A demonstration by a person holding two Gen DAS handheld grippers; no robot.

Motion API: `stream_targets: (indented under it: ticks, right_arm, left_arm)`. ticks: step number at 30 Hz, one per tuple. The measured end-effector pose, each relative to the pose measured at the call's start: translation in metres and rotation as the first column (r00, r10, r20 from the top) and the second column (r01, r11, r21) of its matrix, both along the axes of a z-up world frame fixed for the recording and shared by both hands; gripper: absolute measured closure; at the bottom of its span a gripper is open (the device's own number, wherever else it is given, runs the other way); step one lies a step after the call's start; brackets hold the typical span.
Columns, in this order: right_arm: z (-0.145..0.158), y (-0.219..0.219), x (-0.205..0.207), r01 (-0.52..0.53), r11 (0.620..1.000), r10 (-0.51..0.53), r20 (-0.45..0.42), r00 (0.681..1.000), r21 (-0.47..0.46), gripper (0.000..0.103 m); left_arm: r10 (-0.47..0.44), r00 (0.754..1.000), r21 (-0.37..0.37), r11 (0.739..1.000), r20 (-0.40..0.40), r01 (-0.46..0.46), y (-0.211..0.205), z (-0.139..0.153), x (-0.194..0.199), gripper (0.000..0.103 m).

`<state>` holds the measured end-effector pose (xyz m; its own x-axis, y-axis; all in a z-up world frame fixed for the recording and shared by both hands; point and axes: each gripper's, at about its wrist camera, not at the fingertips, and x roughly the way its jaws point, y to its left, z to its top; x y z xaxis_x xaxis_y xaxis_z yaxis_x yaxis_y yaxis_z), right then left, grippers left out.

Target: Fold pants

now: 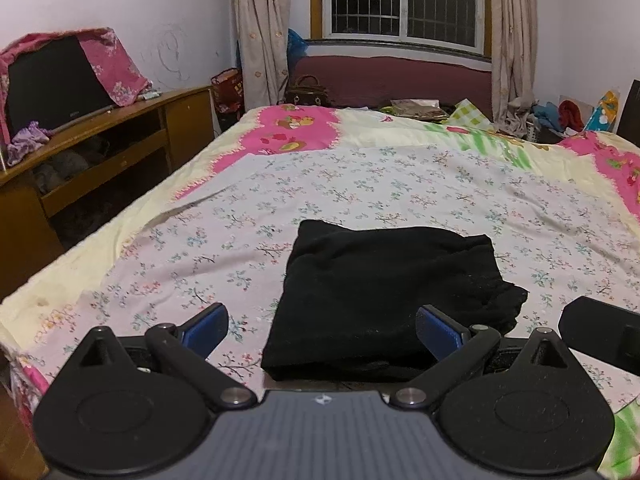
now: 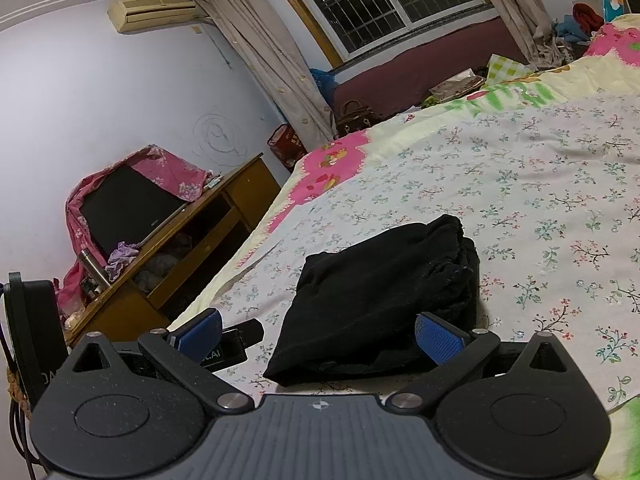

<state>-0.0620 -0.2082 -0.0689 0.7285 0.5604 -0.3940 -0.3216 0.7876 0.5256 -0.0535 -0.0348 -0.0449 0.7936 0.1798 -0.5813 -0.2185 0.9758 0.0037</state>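
Note:
The black pants (image 1: 392, 296) lie folded into a compact rectangular stack on the floral bedsheet (image 1: 360, 184), just ahead of both grippers. In the right wrist view the pants (image 2: 384, 292) show stacked layers at their right edge. My left gripper (image 1: 322, 330) is open and empty, its blue pads spread wide just short of the stack's near edge. My right gripper (image 2: 320, 336) is open and empty too, hovering at the stack's near edge. A black part of the right gripper (image 1: 600, 332) shows at the right of the left wrist view.
A wooden TV stand (image 1: 104, 148) with a cloth-draped screen (image 1: 52, 84) stands left of the bed. Bags and clutter (image 1: 424, 110) sit at the far end under the window. The bed's left edge (image 1: 80, 252) drops off near the stand.

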Motion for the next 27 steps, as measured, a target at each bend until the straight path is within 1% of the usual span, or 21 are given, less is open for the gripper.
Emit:
stream_targets:
  ticks: [4,8,11,13,27]
  right_arm:
    - [0.0004,-0.0005,-0.0008,-0.005,1.000,0.005,0.006,1.000,0.014,0.010]
    - [-0.0011,-0.0011,-0.0013,-0.006,1.000,0.006,0.004,1.000,0.012,0.010]
    - [-0.0028,-0.0033,-0.0013,-0.007,1.000,0.007,-0.002,1.000,0.022,0.010]
    - [-0.0033,-0.0034,-0.0012,-0.006,1.000,0.006,-0.004,1.000,0.021,0.010]
    - [-0.0057,-0.0019,0.0011,-0.009,1.000,0.009,-0.014,1.000,0.017,0.010]
  left_arm:
    - [0.008,1.000,-0.012,1.000,-0.003,-0.008,0.0013,0.0016,-0.0009,0.000]
    - [-0.006,1.000,-0.019,1.000,-0.019,0.006,0.0012,0.0004,0.0003,0.000]
    - [-0.016,0.999,-0.050,0.999,-0.035,0.014,0.0033,-0.0016,0.0021,0.000]
    - [-0.018,0.999,-0.056,0.998,-0.039,0.015,0.0033,-0.0032,0.0027,0.000]
    - [-0.003,0.999,-0.016,1.000,-0.032,0.002,0.0005,-0.0042,0.0021,0.000]
